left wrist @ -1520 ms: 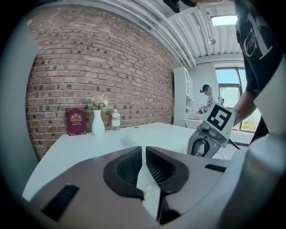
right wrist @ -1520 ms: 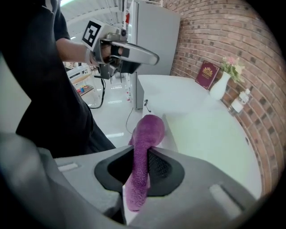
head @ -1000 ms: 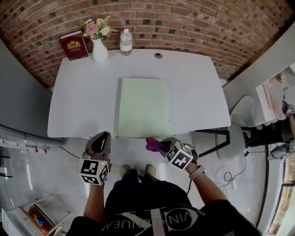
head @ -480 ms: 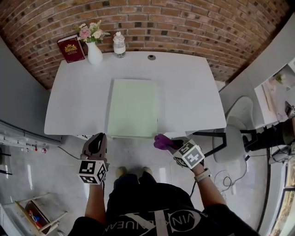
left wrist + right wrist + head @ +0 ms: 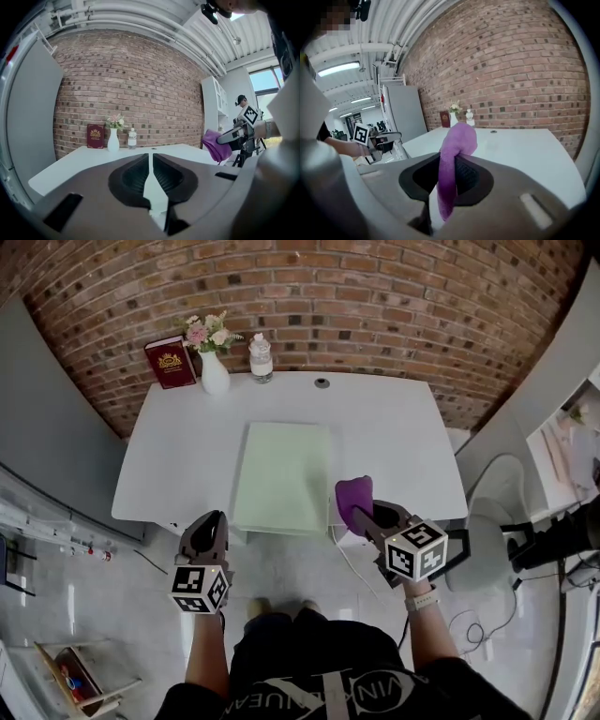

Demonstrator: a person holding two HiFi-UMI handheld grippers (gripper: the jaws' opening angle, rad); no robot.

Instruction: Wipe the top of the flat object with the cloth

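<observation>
Head view showed the right gripper (image 5: 367, 514) clamped on a bunched fold of the soft, probably limp purple cloth (image 5: 352, 495), at four o'clock from the green mat (image 5: 284, 476) on the worktop (image 5: 403, 427); left gripper (image 5: 208, 525) closed, empty.

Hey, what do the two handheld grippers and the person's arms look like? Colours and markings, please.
The left gripper and right gripper are dark grey-brown, tapered two-jaw tools with black ribbed pads. The left cube and right cube on them are white with black square markers. The forearms are unsleeved. The right wrist wears a pale band. The top is black with white lettering.
</observation>
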